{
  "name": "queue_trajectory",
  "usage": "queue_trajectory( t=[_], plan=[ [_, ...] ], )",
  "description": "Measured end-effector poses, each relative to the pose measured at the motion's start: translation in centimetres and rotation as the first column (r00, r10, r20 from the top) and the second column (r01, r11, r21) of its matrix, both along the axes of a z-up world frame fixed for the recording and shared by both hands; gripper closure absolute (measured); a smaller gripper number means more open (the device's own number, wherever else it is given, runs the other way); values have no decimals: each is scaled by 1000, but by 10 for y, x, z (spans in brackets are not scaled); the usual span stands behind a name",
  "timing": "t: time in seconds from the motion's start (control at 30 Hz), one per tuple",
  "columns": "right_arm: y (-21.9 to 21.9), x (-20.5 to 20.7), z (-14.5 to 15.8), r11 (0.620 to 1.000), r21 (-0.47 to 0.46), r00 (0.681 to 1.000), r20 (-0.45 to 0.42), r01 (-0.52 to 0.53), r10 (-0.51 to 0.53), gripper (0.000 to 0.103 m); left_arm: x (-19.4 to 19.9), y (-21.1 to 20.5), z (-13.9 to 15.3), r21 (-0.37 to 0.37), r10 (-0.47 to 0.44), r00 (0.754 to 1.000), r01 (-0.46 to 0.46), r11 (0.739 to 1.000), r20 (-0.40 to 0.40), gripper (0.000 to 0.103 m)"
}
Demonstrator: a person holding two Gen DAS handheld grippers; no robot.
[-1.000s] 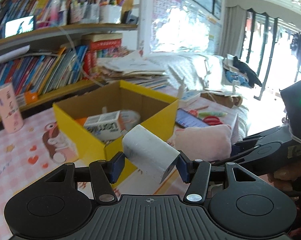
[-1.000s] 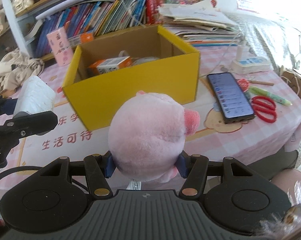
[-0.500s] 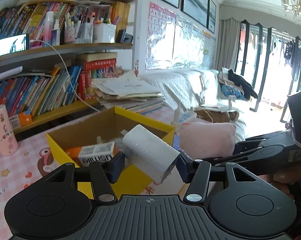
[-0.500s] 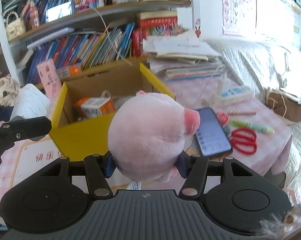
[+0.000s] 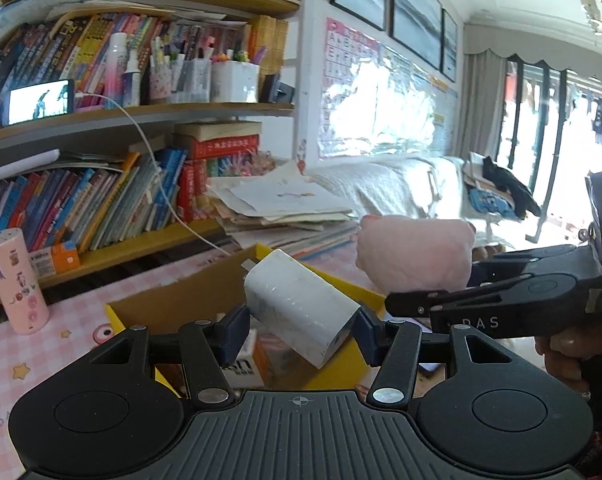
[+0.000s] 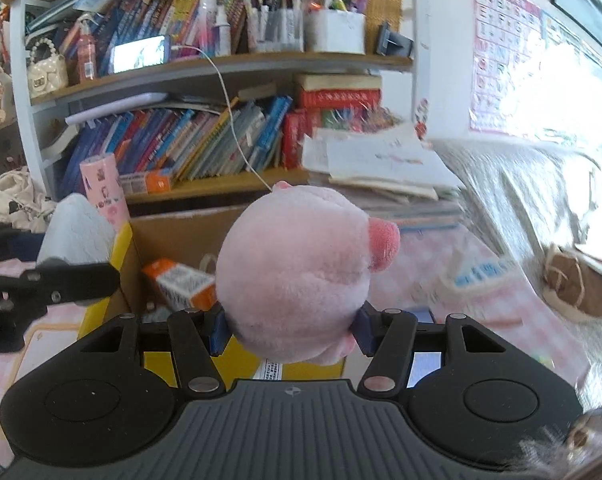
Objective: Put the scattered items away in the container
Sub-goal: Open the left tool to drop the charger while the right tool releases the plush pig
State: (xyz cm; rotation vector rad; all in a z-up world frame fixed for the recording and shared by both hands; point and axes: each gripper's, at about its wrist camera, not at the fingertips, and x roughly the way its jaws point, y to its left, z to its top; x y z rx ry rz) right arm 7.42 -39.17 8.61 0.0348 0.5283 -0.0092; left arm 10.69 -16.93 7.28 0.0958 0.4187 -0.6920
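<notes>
My left gripper [image 5: 299,334] is shut on a white paper roll [image 5: 299,306], held tilted above the near wall of the yellow cardboard box [image 5: 365,294]. To its right, the pink plush pig [image 5: 415,254] hangs in my right gripper. In the right wrist view my right gripper [image 6: 289,330] is shut on the pink plush pig [image 6: 293,276], just over the yellow box [image 6: 121,248]. The paper roll [image 6: 77,232] and the left gripper's fingers [image 6: 73,276] show at the left there. An orange-and-white carton [image 6: 181,284] lies inside the box.
A pink cylindrical bottle [image 5: 15,280] stands on the pink checked tablecloth [image 5: 5,360] left of the box. Bookshelves [image 5: 101,196] and a stack of papers [image 5: 285,208] rise behind it. A sofa [image 6: 541,216] and a brown slipper [image 6: 581,284] lie to the right.
Both grippers have risen and come nearer over the box with their loads. The box has sunk lower in both views, and the phone and scissors have left the right wrist view.
</notes>
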Motion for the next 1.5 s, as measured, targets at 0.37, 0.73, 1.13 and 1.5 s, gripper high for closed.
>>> queue_trajectory(
  t=[0.37, 0.73, 1.13, 1.5],
  plan=[
    [-5, 59, -3, 983, -26, 983, -22, -182, 182, 47, 34, -11, -15, 30, 123, 989, -120, 992, -87, 48],
    [-5, 108, -21, 946, 18, 943, -68, -324, 325, 47, 53, -20, -33, 129, 229, 959, -209, 969, -167, 48],
    [14, 158, -47, 879, 33, 864, -171, -476, 474, 47, 65, -23, -56, 192, 331, 908, -288, 938, -256, 50],
    [29, 198, -59, 843, 46, 811, -250, -535, 529, 47, 69, -40, -65, 232, 318, 911, -260, 937, -262, 52]
  ],
)
